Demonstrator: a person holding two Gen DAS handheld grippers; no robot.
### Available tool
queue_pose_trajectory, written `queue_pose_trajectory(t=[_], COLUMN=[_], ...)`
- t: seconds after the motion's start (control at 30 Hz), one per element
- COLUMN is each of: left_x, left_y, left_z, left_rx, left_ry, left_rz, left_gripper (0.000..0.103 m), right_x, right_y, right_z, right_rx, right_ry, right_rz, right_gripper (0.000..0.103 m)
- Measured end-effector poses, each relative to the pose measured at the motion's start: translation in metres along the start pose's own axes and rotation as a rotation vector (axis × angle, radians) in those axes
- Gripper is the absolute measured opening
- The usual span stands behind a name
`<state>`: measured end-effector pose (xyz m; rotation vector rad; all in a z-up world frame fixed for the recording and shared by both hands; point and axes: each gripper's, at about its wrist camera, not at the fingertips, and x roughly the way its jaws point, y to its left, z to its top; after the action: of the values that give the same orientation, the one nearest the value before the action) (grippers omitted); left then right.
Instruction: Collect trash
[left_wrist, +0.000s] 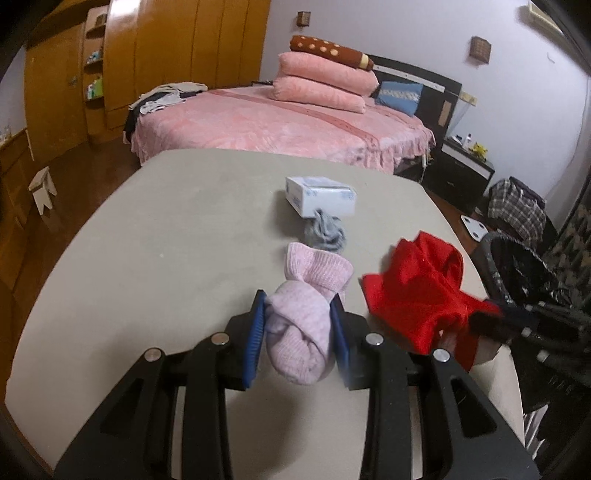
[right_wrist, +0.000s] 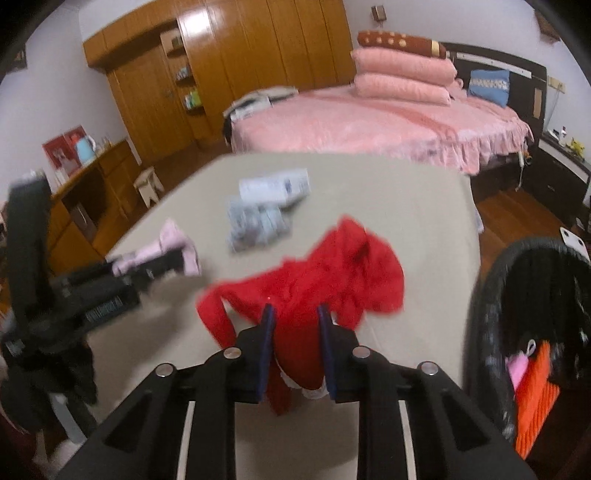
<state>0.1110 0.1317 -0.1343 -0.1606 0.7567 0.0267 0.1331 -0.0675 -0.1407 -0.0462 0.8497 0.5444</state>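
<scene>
My left gripper (left_wrist: 298, 307) is shut on a pale pink sock (left_wrist: 306, 291), whose cuff lies forward on the beige table (left_wrist: 166, 240). The same sock (right_wrist: 173, 245) shows at the left of the right wrist view, held in the left gripper (right_wrist: 166, 266). My right gripper (right_wrist: 294, 314) is shut on a red cloth (right_wrist: 325, 280) that spreads over the table ahead of the fingers. In the left wrist view the red cloth (left_wrist: 417, 291) lies at the right with the right gripper (left_wrist: 491, 319) blurred at its edge. A grey sock (left_wrist: 325, 232) and a white box (left_wrist: 319, 195) lie further back.
A dark round basket (right_wrist: 487, 295) stands beside the table's right edge, with orange and pink items inside. A pink bed (left_wrist: 280, 125) lies beyond the table. A wooden wardrobe (right_wrist: 240, 59) lines the far wall. A small stool (left_wrist: 42, 186) stands on the floor at left.
</scene>
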Motion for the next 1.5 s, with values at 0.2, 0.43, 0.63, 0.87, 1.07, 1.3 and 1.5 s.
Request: queue_pose_trajectory(t=[0.2,0.43,0.63,0.87,1.07,1.3,1.5], left_x=[0.003,0.000,-0.006,-0.019,-0.028,-0.025,-0.024], left_y=[-0.001,0.004,0.010,0.007,-0.002,-0.007,-0.003], left_z=[-0.008,-0.013,-0.011,-0.008,-0.004,-0.009,-0.010], left_rx=[0.006,-0.001,-0.012,-0.011,0.006,0.016,0.011], left_ry=[0.016,0.028,0.016,-0.014,-0.035,-0.021,-0.011], left_rz=[0.005,0.014,0.023,0.015,-0.007,-0.010,0.002], left_gripper=[0.032,0.032,0.032,0.032,0.033,0.032,0.032], right_x=[-0.009,-0.001,0.013,0.003,-0.028,-0.011,0.007], right_y=[-0.006,0.001,0.011,0.013,0.016,0.010,0.009], right_z=[-0.006,0.007,0.015,0.008,0.014,0.008,0.002], right_rx=[0.028,0.021,-0.018,-0.015,-0.022,-0.001,-0.021], right_ry=[-0.024,-0.056,-0.019,0.001,-0.072,-0.022,0.025], right_rz=[-0.007,-0.013,-0.002,0.045,0.073,0.013,0.015], right_gripper=[0.053,0.071,0.049,0.009,0.011,0.051,0.023])
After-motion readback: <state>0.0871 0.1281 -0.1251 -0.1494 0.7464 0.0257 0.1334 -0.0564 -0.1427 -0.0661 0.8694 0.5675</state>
